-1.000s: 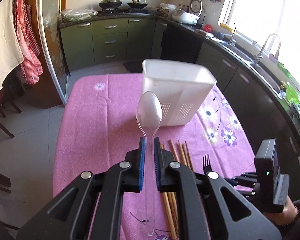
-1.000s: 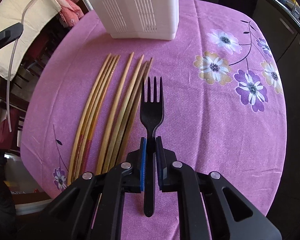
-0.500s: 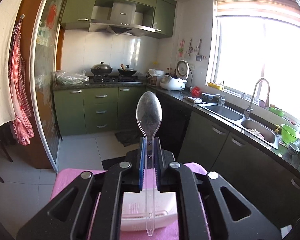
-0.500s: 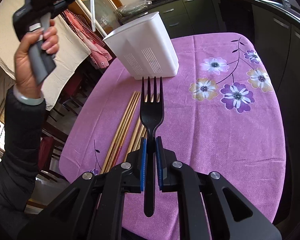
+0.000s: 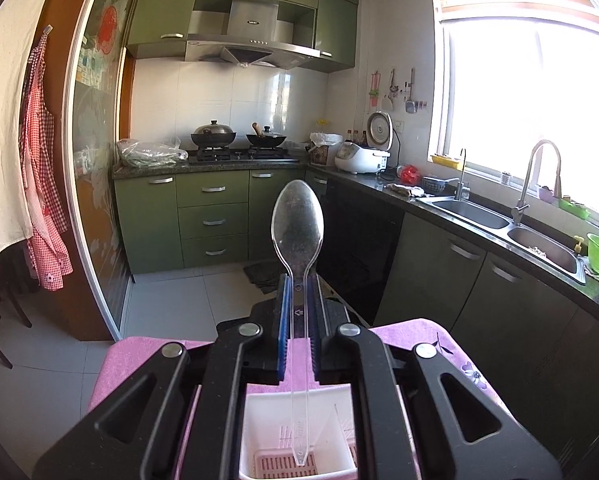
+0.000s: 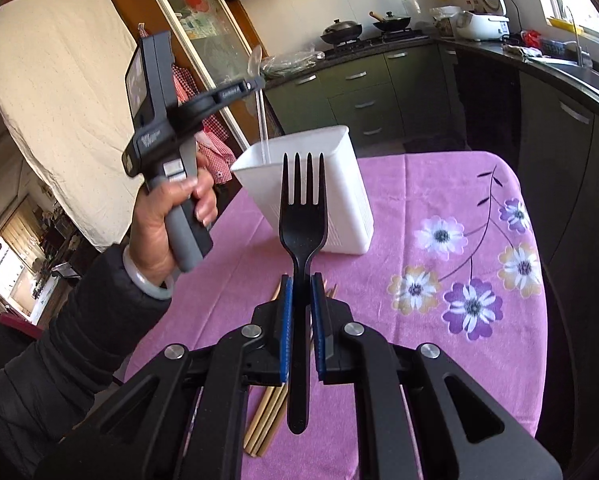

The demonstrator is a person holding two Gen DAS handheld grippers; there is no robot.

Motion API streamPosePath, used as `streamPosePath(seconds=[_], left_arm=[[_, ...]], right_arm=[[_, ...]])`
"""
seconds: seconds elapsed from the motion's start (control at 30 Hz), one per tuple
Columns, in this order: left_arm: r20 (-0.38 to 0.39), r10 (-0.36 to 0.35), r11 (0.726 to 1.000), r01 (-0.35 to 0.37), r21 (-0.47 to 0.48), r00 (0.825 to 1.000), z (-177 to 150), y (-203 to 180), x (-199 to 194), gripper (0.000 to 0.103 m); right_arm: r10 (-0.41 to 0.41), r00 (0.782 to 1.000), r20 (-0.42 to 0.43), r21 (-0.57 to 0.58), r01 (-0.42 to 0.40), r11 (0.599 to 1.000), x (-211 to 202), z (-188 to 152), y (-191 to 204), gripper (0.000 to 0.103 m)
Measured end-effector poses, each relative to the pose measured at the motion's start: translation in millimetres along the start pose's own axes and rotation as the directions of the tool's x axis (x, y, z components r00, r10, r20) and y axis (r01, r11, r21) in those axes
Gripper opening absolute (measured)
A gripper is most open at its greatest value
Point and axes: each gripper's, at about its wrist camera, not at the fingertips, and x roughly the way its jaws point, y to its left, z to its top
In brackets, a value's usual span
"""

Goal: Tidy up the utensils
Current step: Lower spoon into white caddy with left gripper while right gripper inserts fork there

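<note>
My left gripper (image 5: 298,284) is shut on a clear plastic spoon (image 5: 297,224), bowl up. The spoon's handle tip hangs just inside the top of the white utensil holder (image 5: 259,428), above its divider. In the right wrist view the left gripper (image 6: 255,85) is held in a hand over the holder (image 6: 339,208), with the clear spoon (image 6: 262,120) reaching down to its rim. My right gripper (image 6: 301,292) is shut on a black plastic fork (image 6: 302,216), tines up, raised in front of the holder. Wooden chopsticks (image 6: 265,428) lie on the cloth below it, mostly hidden.
The table has a pink flowered cloth (image 6: 451,248). Beyond it a kitchen counter with a sink (image 5: 511,224) runs along the right, and a stove with pans (image 5: 235,140) stands at the back. A red checked apron (image 5: 39,184) hangs at the left.
The left gripper has risen and tipped up, bringing the spoon's handle over the holder. The right gripper has lifted the fork off the table, away from the chopsticks.
</note>
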Motion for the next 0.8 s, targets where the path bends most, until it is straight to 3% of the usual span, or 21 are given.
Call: streamPosePath(seconds=[0.3,0.53,0.7,0.8], left_arm=[[-0.085,-0.019,1.000,0.020,0.008,0.996,-24.3,15.1,-3.0,0.012],[-0.049,-0.050,0.999,0.050,-0.007,0.998,-24.8,28.2,-53.4,0.021],[-0.046,-0.075,0.997,0.075,0.006,0.996,-25.2,32.5,-85.4,0.021],[-0.057,-0.090,0.996,0.090,0.012,0.994,-28.8,33.2,-96.6,0.021]], right_arm=[[0.012,0.994,0.108,-0.023,-0.010,1.000,18.6,77.8,14.7,0.010],[0.003,0.959,0.284,-0.005,-0.002,1.000,33.5,137.0,21.0,0.010],[-0.119,0.925,0.361,-0.036,0.142,0.989,69.2,167.2,26.1,0.010],[-0.166,0.919,0.357,-0.056,0.199,0.978,94.9,167.8,22.3,0.010]])
